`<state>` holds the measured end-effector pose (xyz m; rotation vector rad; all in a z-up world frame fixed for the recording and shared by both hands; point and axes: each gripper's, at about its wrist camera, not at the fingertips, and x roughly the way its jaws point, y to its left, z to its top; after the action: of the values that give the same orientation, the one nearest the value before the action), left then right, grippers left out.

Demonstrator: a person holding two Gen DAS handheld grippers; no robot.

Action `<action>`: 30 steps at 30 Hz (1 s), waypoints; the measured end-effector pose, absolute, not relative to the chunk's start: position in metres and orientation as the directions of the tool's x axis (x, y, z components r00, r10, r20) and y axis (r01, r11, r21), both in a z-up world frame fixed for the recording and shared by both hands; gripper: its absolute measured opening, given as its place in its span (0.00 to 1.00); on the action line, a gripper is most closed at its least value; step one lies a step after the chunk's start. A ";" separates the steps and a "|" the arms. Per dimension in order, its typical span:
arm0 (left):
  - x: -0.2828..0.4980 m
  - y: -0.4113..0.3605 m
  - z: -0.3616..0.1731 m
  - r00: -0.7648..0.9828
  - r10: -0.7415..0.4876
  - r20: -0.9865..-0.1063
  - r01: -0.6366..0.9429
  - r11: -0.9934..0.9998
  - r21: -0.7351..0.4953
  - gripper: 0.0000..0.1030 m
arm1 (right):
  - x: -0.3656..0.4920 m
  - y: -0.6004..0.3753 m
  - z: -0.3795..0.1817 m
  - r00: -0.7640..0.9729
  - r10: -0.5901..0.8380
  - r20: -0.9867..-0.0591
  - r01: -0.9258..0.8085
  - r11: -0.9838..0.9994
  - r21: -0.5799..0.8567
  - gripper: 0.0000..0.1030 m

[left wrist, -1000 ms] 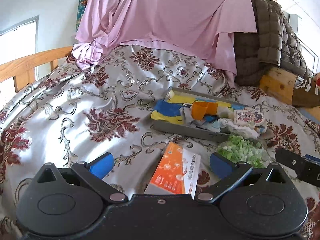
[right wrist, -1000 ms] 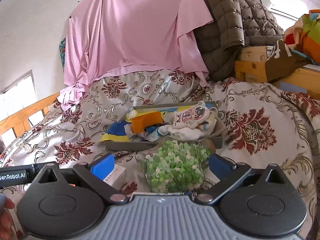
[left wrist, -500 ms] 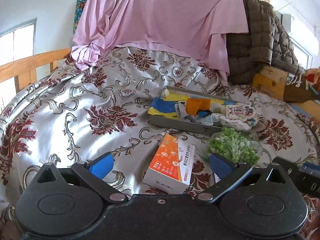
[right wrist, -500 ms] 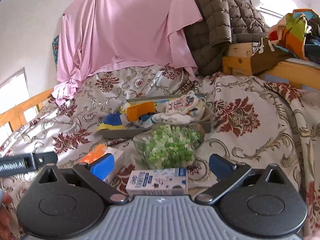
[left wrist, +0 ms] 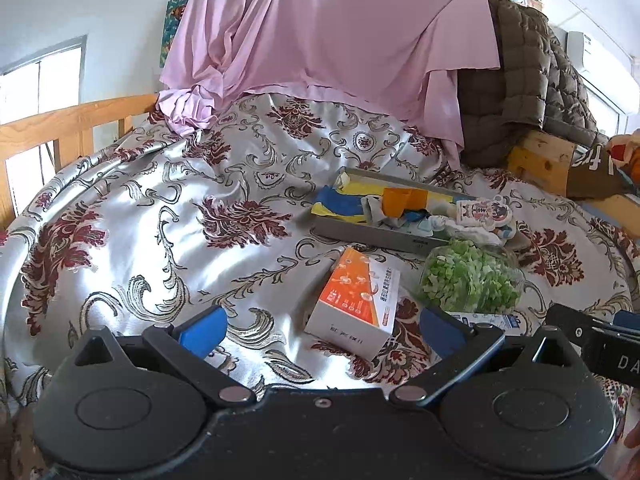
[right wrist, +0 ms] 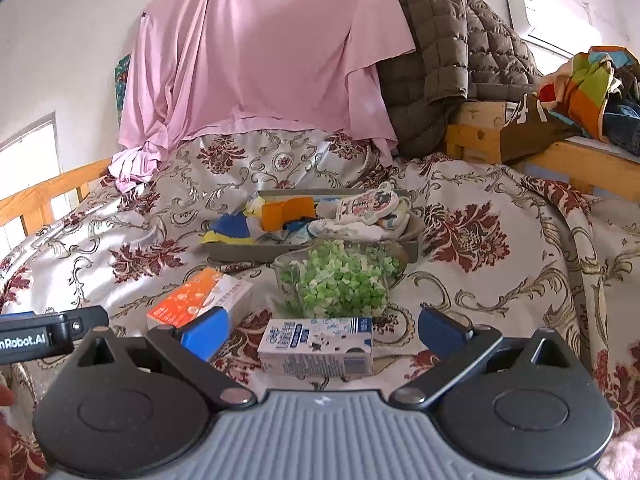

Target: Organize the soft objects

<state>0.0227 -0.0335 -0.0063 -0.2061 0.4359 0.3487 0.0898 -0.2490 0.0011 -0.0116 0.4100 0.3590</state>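
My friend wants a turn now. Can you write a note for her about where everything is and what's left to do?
Left tongs: open, empty, hovering over the bedspread.
Right tongs: open, empty, above the blue-and-white carton.
Grey tray already holds cloths and a cartoon-print pouch.
Outside the tray, just in front of it: clear bag of green pieces, orange-and-white box, the carton.
Left: pick which of these are soft and put them away.

A bed covered by a silvery satin bedspread [left wrist: 160,240] with dark red floral motifs.
On it lie a shallow grey tray [right wrist: 240,251] of mixed cloths, a clear bag of green pieces [right wrist: 340,280], an orange-and-white carton [left wrist: 356,300] and a blue-and-white carton [right wrist: 316,346]; pink fabric [right wrist: 256,60] drapes over its far end.
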 end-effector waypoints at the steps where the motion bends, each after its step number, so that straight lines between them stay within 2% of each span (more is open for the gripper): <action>1: 0.022 -0.033 -0.007 0.848 0.289 -0.444 -0.376 0.919 -0.120 0.99 | 0.088 -0.250 0.001 0.854 0.341 -0.392 -0.345 0.937 0.064 1.00; 30: 0.019 -0.037 -0.017 0.833 0.306 -0.460 -0.390 0.916 -0.097 0.99 | 0.091 -0.249 -0.006 0.837 0.339 -0.429 -0.340 0.937 0.076 1.00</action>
<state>0.0187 -0.0366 -0.0169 -0.1906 0.4542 0.3713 0.0910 -0.2491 -0.0057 -0.0030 0.4533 0.3594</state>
